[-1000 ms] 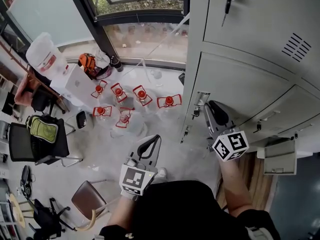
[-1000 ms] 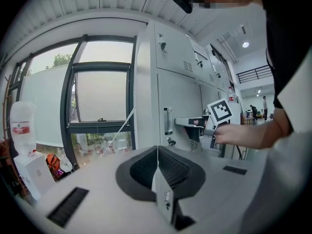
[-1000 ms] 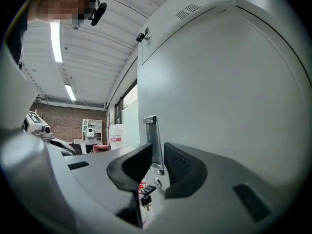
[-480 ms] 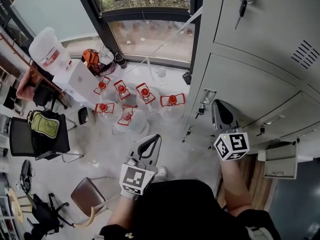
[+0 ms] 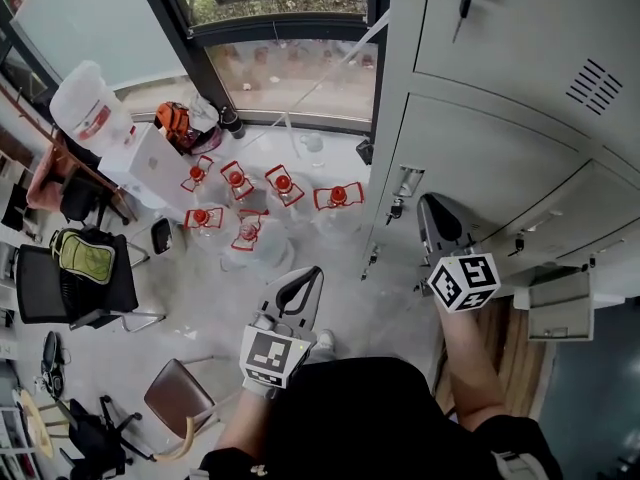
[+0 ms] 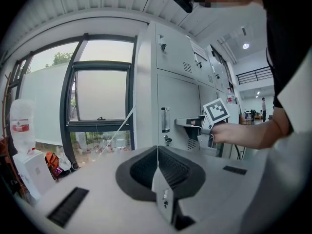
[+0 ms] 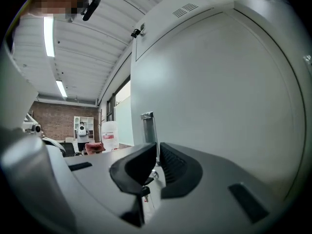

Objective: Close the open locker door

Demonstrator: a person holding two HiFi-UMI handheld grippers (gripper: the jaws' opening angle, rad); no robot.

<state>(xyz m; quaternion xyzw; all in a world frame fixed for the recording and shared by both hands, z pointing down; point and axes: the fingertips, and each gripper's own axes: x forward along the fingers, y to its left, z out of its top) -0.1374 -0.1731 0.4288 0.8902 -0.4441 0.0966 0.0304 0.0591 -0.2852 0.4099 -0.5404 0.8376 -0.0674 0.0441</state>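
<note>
**Door near home, latch not certain**

The locker door (image 5: 480, 168) is in the middle row of the bank, and its handle (image 5: 405, 183) sits on the edge nearest the window. The right gripper (image 5: 432, 218) has its jaws pressed together on nothing. Its tip is against the panel just below and to the hinge side of the handle. The left gripper (image 5: 300, 290), also closed and empty, hangs well away from the handle, out over the floor.

The likeliest trouble is the closed tip skating across the smooth painted metal, so the door springs back unlatched. A push placed too far from the handle would do the same. A small key (image 5: 397, 208) dangles just under the handle and could be knocked.

The door stands upright with its long axis vertical, facing out into the room. It looks flush with its frame, but from above I cannot tell whether it has fully caught.
</note>
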